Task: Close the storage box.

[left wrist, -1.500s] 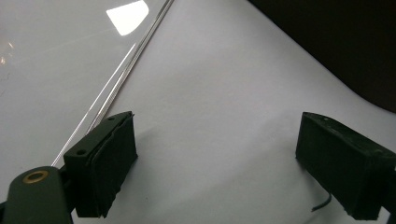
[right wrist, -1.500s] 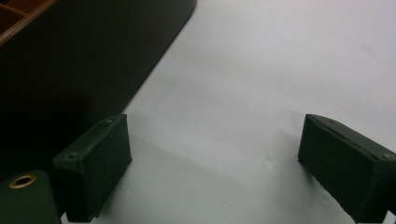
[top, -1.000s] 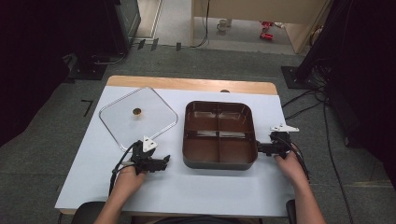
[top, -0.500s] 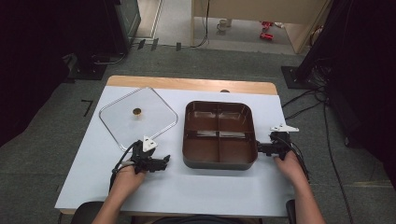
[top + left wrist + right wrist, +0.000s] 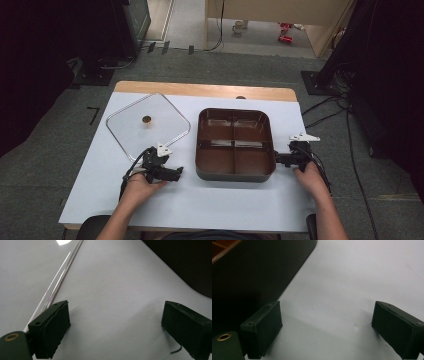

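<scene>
Two hands are resting on the white bench [image 5: 210,205]. The left hand-held gripper [image 5: 176,172] is lying just beside the clear lid [image 5: 147,127], jaws spread wide and holding nothing. The right hand-held gripper [image 5: 279,159], equally wide and empty, is pointing at the side of the brown four-compartment tray [image 5: 235,145], which is sitting mid-bench

A white-topped table [image 5: 100,165] stands on grey carpet [image 5: 45,165], with dark equipment stands [image 5: 100,30] behind.
</scene>
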Tool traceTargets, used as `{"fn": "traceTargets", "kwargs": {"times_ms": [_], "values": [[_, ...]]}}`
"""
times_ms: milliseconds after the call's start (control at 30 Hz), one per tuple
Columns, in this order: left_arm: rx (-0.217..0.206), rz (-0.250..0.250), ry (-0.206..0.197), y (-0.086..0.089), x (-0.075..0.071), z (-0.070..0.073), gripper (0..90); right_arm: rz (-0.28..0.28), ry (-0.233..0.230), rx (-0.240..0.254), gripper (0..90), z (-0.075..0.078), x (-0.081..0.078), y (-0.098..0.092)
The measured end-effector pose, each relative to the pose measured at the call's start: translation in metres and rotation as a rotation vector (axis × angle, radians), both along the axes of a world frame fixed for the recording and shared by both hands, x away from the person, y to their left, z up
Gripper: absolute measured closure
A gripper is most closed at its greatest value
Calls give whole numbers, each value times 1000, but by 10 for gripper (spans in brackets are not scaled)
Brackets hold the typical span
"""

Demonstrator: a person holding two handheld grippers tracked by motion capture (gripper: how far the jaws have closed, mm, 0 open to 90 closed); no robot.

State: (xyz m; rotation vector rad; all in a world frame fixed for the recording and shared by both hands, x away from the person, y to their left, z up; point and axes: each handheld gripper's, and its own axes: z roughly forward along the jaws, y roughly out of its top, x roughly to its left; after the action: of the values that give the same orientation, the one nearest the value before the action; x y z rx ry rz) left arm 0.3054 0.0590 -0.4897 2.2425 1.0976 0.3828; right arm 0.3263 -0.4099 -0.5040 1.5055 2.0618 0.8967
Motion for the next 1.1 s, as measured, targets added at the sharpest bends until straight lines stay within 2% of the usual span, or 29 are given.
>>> {"fn": "traceTargets", "kwargs": {"times_ms": [33,67,133,200,367,433,467,567,767,1100], "values": [[-3,-27,15,1,0,2,83,0,0,0,88,0,0,0],[-3,-27,15,1,0,2,94,0,0,0,88,0,0,0],[-18,-27,3,2,0,5,138,0,0,0,88,0,0,0],[-19,-27,0,3,0,6,138,0,0,0,88,0,0,0],[-32,-27,-45,4,0,17,149,0,0,0,88,0,0,0],[-39,-33,-45,4,0,18,167,0,0,0,88,0,0,0],[-56,-51,-41,2,1,20,192,0,0,0,88,0,0,0],[-49,-63,-43,0,3,21,211,0,0,0,88,0,0,0],[-72,-73,-45,-2,12,30,226,0,0,-1,88,0,0,0],[-71,-74,-27,-3,32,34,235,0,0,-1,88,0,0,0]]}}
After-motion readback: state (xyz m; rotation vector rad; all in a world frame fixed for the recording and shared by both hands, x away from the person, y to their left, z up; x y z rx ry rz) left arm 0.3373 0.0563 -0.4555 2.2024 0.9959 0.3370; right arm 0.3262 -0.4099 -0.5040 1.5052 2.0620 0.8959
